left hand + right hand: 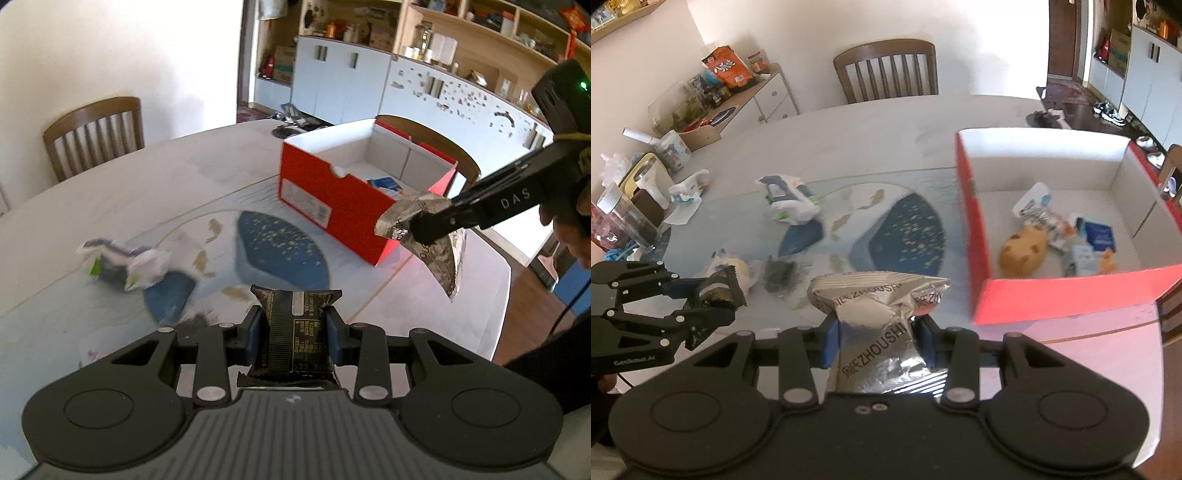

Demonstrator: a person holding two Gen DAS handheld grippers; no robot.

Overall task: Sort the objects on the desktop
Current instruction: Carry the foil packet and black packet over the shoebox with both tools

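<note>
A dark snack packet (pixel 293 332) is clamped between the blue pads of the left gripper (pixel 293 334), whose jaws are closed to the packet's width, and it is held above the near edge of the table (pixel 177 177). A crumpled silver foil packet (pixel 877 325) is pinched in the same way by the right gripper (pixel 877 343), with the jaws narrowed onto the foil's middle and the packet carried in the air just short of the near left corner of the red box (pixel 1071 295). The box is set toward the right side of the table, open at the top, and several items are already gathered inside it: a tan, cookie-like thing (pixel 1023 251), a white packet (pixel 1034 203), a blue packet (pixel 1100 236) and some smaller pieces that cannot be made out. The sorting is therefore judged to be well under way, but not finished. Two packets are lifted and not yet dropped in; the silver one is nearer the box and would probably be released first, the dark one after it. On the blue-patterned middle of the table a white and green wrapper (pixel 790 201) is left, and nearer the near edge a pale bundle (pixel 733 271) and a small dark object (pixel 779 277) are seen lying, both blurred. Whether the clutter at the far left edge, among it a white tissue pack (pixel 687 192), belongs to the task cannot be told.
</note>
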